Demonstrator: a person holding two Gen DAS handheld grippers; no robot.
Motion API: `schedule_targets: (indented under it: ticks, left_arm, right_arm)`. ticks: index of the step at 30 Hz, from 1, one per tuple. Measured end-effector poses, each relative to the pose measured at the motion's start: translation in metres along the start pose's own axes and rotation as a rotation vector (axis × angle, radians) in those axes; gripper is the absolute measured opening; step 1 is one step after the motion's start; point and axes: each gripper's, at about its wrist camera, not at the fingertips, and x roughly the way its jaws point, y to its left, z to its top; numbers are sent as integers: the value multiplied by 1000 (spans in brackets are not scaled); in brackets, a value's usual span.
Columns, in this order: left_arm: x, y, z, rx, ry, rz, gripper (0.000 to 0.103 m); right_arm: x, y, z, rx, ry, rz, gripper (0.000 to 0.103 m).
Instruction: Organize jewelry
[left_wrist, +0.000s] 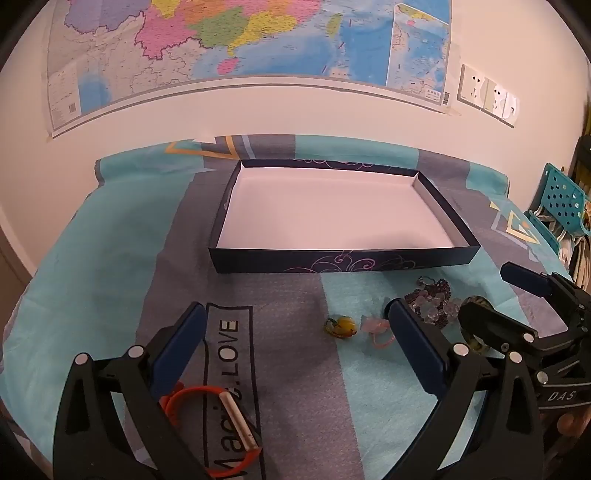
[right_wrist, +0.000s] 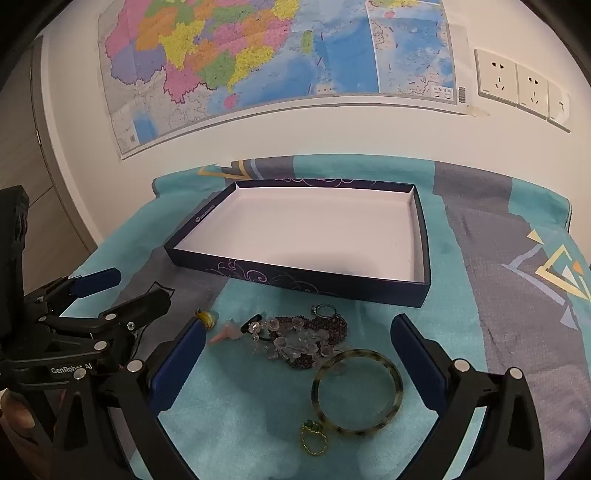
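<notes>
A pale wall carries a large coloured map and a row of white sockets; below it the tabletop is covered with a teal and grey patterned cloth. A shallow dark blue box with a white inside sits on the cloth near the wall, and nothing lies in it.

All the jewelry lies on the cloth on the near side of the box. Closest to the box's front wall is a silver ring, touching a heap of dark beads with clear crystal beads tangled over it. To the left of that heap lie a pink piece and, beyond it, a yellow piece. Nearer the camera than the heap is a mottled green bangle, with a small gold and green ring just beside its near edge. Well left of the heap, an orange cord bracelet with a pale tube rests on the cloth's printed lettering.

The right hand-held gripper hangs over the bead heap and bangle with its jaws spread wide, gripping nothing. The left hand-held gripper hangs to the left of the heap, also spread wide and gripping nothing; the orange bracelet lies under its left finger.
</notes>
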Motion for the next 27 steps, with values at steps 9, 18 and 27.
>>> schedule_targets:
  ticks: [9, 18, 27]
  left_arm:
    - [-2, 0, -2, 4, 1, 3, 98]
    - [-1, 2, -1, 1, 2, 3, 98]
    - [0, 3, -1, -3, 4, -1, 98]
  right_arm:
    - [0, 0, 0, -2, 1, 3, 97]
    - [1, 1, 0, -7, 5, 1, 97]
    - [2, 3, 0, -11, 7, -3, 97]
